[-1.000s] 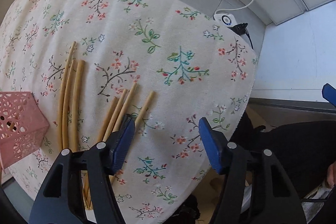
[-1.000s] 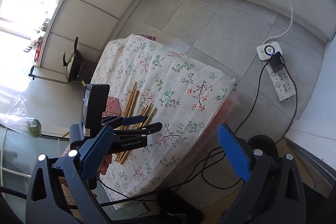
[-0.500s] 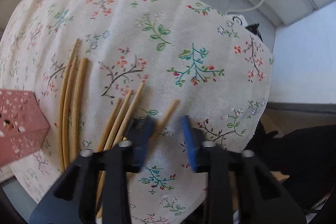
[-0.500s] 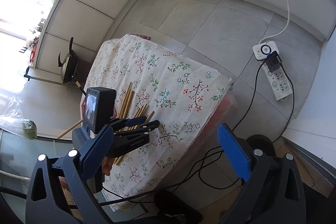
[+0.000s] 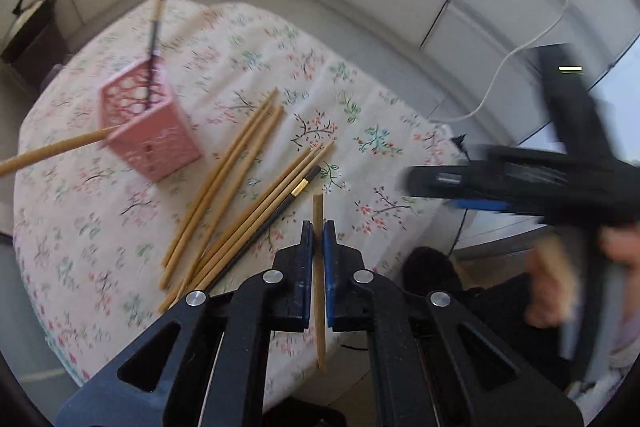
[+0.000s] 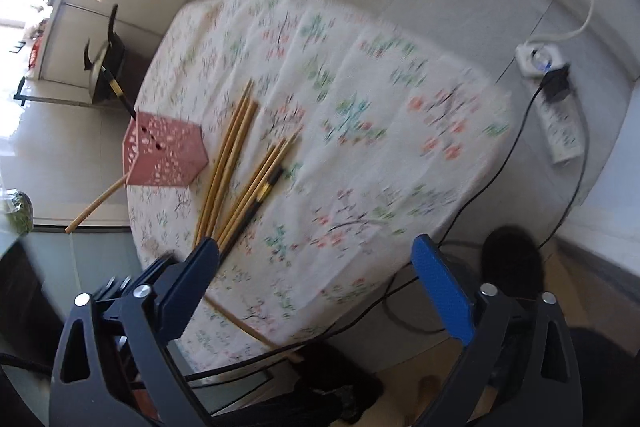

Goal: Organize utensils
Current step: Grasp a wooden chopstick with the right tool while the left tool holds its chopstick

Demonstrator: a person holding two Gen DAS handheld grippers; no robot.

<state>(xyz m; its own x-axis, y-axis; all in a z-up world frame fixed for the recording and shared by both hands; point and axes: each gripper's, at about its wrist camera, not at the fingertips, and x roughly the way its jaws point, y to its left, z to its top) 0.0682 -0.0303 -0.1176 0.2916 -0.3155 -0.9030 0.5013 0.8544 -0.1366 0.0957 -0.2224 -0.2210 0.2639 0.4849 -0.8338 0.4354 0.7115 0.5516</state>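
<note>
My left gripper (image 5: 316, 227) is shut on a wooden chopstick (image 5: 319, 307) and holds it in the air above the near edge of the floral tablecloth (image 5: 248, 67). Several wooden chopsticks (image 5: 224, 187) and one black chopstick (image 5: 280, 207) with a gold band lie on the cloth. A pink perforated holder (image 5: 148, 131) to their left has a black and a wooden chopstick sticking out. My right gripper (image 6: 316, 247) hangs over the near part of the cloth; its jaws are closing with nothing between them. The held chopstick (image 6: 256, 331) shows below it.
A white power strip (image 6: 556, 115) with cables lies on the tiled floor to the right of the table. A dark kettle (image 6: 104, 63) stands at the far left. A person's hand (image 5: 552, 283) shows behind the blurred right gripper (image 5: 500, 183).
My left gripper closed on one wooden chopstick and lifted it off the cloth, pulling back from the table. My right gripper came down closer to the table and its jaws narrowed a little.
</note>
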